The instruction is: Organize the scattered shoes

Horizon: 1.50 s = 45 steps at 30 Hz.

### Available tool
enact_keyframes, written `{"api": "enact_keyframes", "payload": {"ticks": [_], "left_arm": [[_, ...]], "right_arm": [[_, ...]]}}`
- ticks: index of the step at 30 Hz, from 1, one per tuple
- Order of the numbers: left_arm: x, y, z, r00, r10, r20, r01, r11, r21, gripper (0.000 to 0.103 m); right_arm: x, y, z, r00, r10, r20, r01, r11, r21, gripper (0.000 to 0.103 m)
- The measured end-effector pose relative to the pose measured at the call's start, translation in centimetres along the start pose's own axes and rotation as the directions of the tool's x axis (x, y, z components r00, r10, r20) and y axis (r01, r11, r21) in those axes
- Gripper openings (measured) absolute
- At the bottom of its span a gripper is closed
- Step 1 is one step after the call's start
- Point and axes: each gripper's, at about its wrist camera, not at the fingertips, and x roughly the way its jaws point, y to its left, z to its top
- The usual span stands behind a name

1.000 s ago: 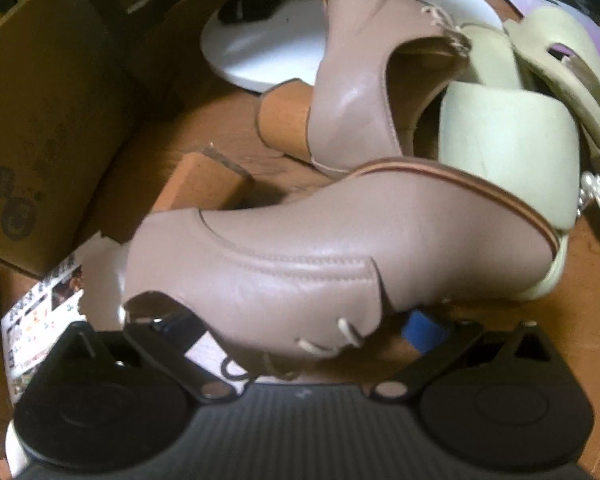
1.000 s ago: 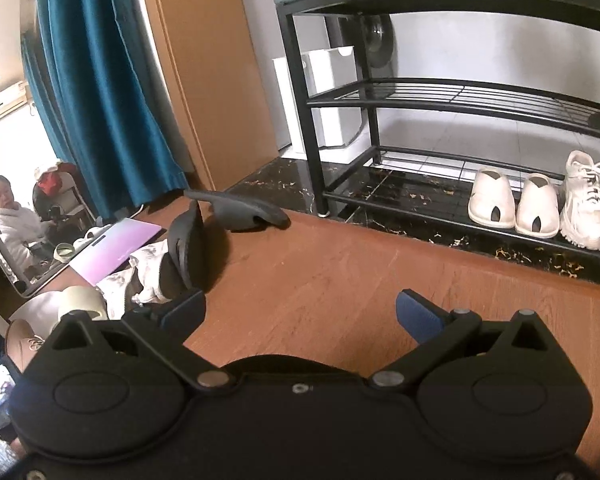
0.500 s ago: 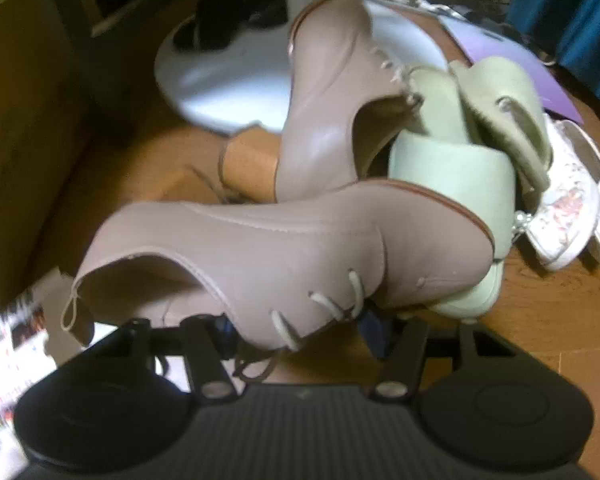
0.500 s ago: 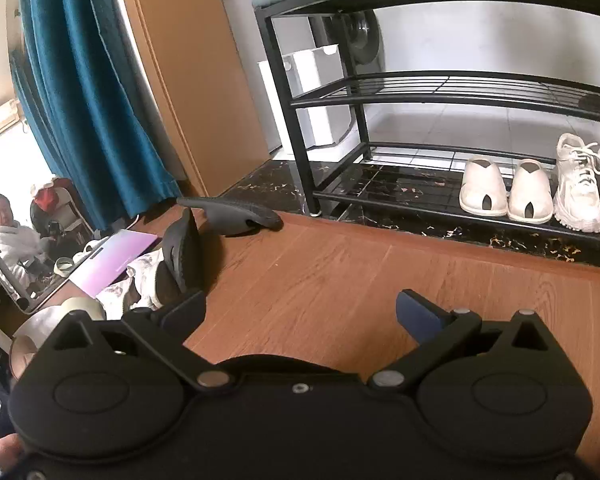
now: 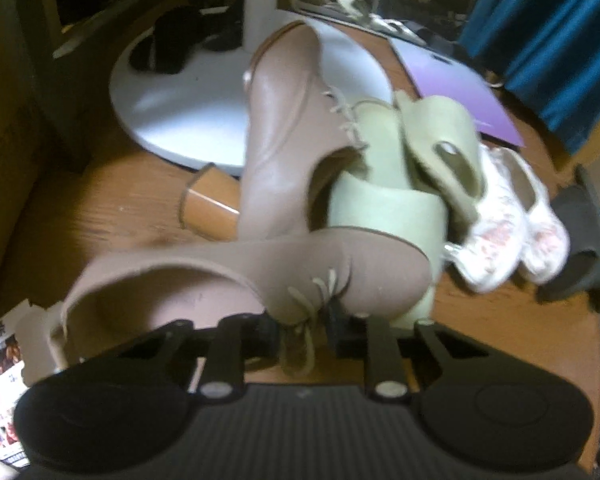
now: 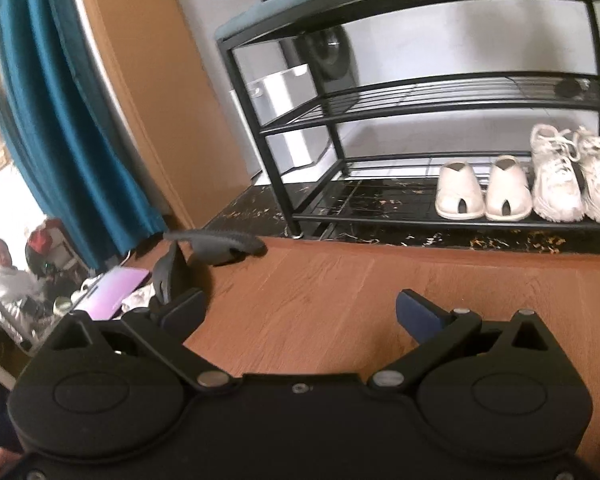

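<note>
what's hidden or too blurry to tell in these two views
- Left wrist view: where the left gripper pinches the tan leather lace-up heeled shoe is covered by its laces.
- Left wrist view: the pale green slipper is partly hidden behind both tan shoes; motion blur smears detail.
- Right wrist view: the black metal shoe rack and white sneakers are cut off by the right edge.

A wood floor (image 6: 320, 280) runs up to a dark marble strip (image 6: 420, 236), where a black metal rack (image 6: 260, 120) with a padded top stands before a white wall (image 6: 460, 40). A teal curtain (image 6: 60, 120) hangs beside a wooden panel (image 6: 140, 80) at the left. Daylight falls on the wall. A white round base (image 5: 180, 112) sits on the floor in dimmer light.
</note>
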Motion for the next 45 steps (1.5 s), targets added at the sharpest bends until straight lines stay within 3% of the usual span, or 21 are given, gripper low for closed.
{"api": "enact_keyframes", "payload": {"ticks": [5,8,14,20,25,26,27,28,29,31,33,34,35,37,38,39,41,42,43,45], "left_arm": [[-1.7,-0.9,-1.0,0.993,-0.101,-0.064,0.103,0.994,0.029,0.015],[-2.8,-2.3,-1.5,0.990,-0.113,-0.086,0.118,0.991,0.067,0.015],[-4.8,-9.2,-3.4,0.984,-0.125,-0.126,0.147,0.971,0.189,0.015],[-7.7,-20.2,-6.3,0.962,-0.242,-0.123,0.270,0.897,0.350,0.015],[-10.2,-31.1,-13.4,0.933,-0.336,-0.127,0.347,0.749,0.565,0.017],[-10.3,-32.1,-14.5,0.930,-0.344,-0.128,0.352,0.735,0.580,0.019],[-10.3,-33.5,-16.8,0.930,-0.344,-0.132,0.349,0.710,0.611,0.021],[-10.3,-34.8,-19.3,0.930,-0.342,-0.136,0.345,0.681,0.645,0.021],[-10.0,-36.2,-22.1,0.933,-0.328,-0.151,0.337,0.642,0.689,0.022],[-9.1,-38.0,-26.8,0.926,-0.304,-0.223,0.366,0.584,0.724,0.022],[-8.5,-38.7,-32.1,0.921,-0.270,-0.281,0.384,0.513,0.768,0.022],[-8.2,-39.0,-34.7,0.919,-0.253,-0.302,0.390,0.474,0.789,0.022],[-7.9,-39.2,-36.0,0.918,-0.241,-0.314,0.393,0.458,0.797,0.022],[-7.6,-39.3,-41.3,0.915,-0.206,-0.348,0.402,0.374,0.836,0.021],[-7.9,-39.2,-42.8,0.920,-0.211,-0.330,0.386,0.344,0.856,0.024],[-8.6,-39.0,-44.9,0.931,-0.236,-0.280,0.341,0.284,0.896,0.031],[-9.8,-38.5,-47.0,0.934,-0.275,-0.226,0.285,0.195,0.939,0.042],[-10.2,-38.3,-47.3,0.935,-0.284,-0.212,0.266,0.165,0.950,0.049],[-10.6,-38.2,-47.1,0.940,-0.286,-0.187,0.235,0.145,0.961,0.054],[-11.4,-38.2,-45.4,0.949,-0.302,-0.094,0.145,0.151,0.978,0.079]], "right_arm": [[0.3,-1.9,0.0,1.000,-0.001,-0.014,0.002,0.997,0.073,0.103],[0.4,-3.1,0.1,1.000,-0.003,-0.015,0.005,0.993,0.114,0.103],[-0.3,-6.4,-0.2,0.999,-0.048,0.026,0.042,0.977,0.209,0.103],[-1.3,-12.8,0.5,0.981,-0.181,0.077,0.139,0.915,0.378,0.103],[-2.4,-19.2,0.3,0.950,-0.296,0.097,0.212,0.843,0.495,0.103],[-2.6,-20.2,0.2,0.944,-0.316,0.098,0.223,0.827,0.515,0.103],[-2.8,-21.3,0.1,0.933,-0.345,0.100,0.242,0.808,0.537,0.103],[-3.2,-22.7,-0.3,0.909,-0.403,0.105,0.280,0.779,0.560,0.103],[-3.5,-23.2,-0.4,0.901,-0.421,0.106,0.293,0.771,0.565,0.103],[-4.3,-25.4,-0.8,0.864,-0.492,0.106,0.346,0.734,0.584,0.103],[-4.5,-26.6,-1.0,0.855,-0.511,0.091,0.364,0.716,0.596,0.103],[-4.6,-27.2,-1.0,0.840,-0.535,0.091,0.386,0.707,0.592,0.103],[-4.5,-27.2,-0.8,0.829,-0.551,0.101,0.407,0.715,0.568,0.103],[-4.3,-27.4,-0.5,0.809,-0.576,0.119,0.443,0.729,0.522,0.103],[-4.0,-27.4,-0.4,0.814,-0.568,0.121,0.441,0.740,0.509,0.103],[-3.8,-27.5,-0.3,0.819,-0.560,0.123,0.438,0.750,0.495,0.103],[-3.2,-27.7,-0.2,0.829,-0.545,0.125,0.434,0.768,0.471,0.103],[-2.9,-28.2,-0.2,0.834,-0.540,0.114,0.432,0.768,0.473,0.103],[-2.7,-28.6,-0.2,0.840,-0.534,0.102,0.428,0.766,0.479,0.103],[-2.4,-28.9,-0.2,0.860,-0.504,0.079,0.409,0.774,0.484,0.103]]}}
